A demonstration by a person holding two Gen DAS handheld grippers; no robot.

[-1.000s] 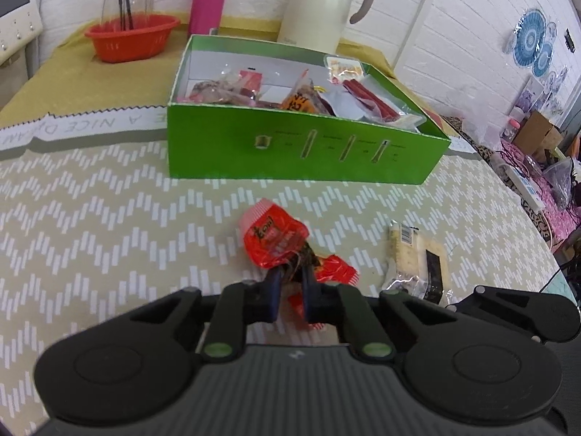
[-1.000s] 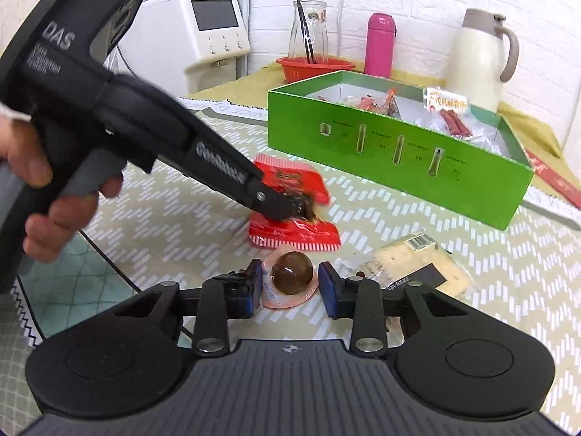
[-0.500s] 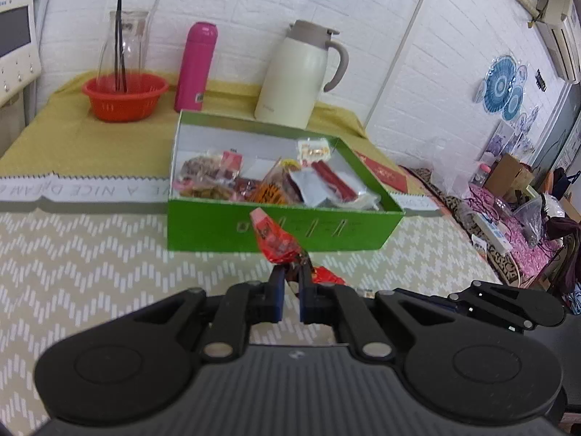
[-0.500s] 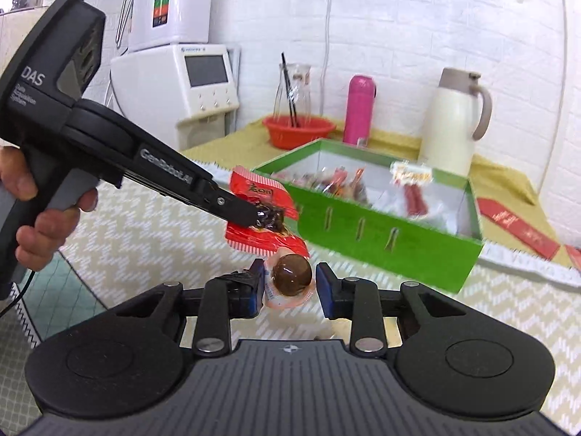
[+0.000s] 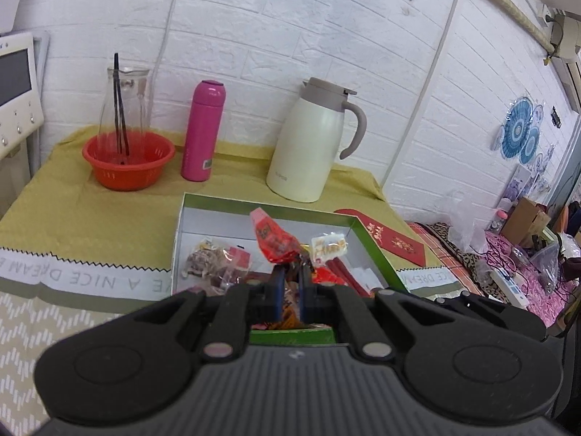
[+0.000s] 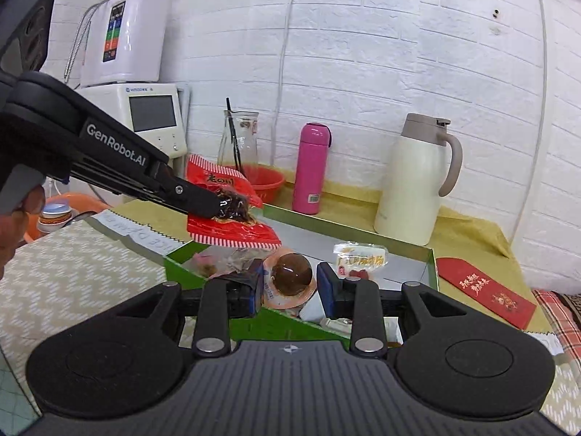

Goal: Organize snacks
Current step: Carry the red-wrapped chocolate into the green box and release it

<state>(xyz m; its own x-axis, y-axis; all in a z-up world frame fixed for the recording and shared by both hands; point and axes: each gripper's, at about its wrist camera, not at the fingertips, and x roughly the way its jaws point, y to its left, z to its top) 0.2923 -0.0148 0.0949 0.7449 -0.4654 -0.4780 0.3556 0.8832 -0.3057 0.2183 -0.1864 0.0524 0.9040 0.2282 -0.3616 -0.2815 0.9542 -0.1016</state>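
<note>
Green box: its white-lined interior fills the centre of your left wrist view, directly ahead of and below both sets of fingers; in the right wrist view its near green wall sits just above the gripper body at lower centre. Several snacks already lie inside, mostly toward the left and middle of the frame.

Left gripper: you hold it over the box's near edge, fingers pinched tight on the red snack packets. From your right wrist camera it reaches in from the left of the frame, with the red packets hanging over the box's left end.

Red packets, long axis: they stand up and lean toward the upper left of the left wrist frame, away from the fingers; from the right wrist view they spread flat and wide, running left to right.

Right gripper: its jaws are set wide apart yet clasp the round brown snack in clear wrap, the blue pads meeting the wrap at each side. It hangs above the box's near wall, centre frame.

Which hand is nearer: both loads appear to be over the box already; your left looks deeper in, your right barely past the near wall.

Next move, as I judge it: the box lies straight below, so a drop needs only a release; your right may want to go a little farther forward first.

Risk: the two loads hang close together at the box's left-middle, so you could knock one with the other.
</note>
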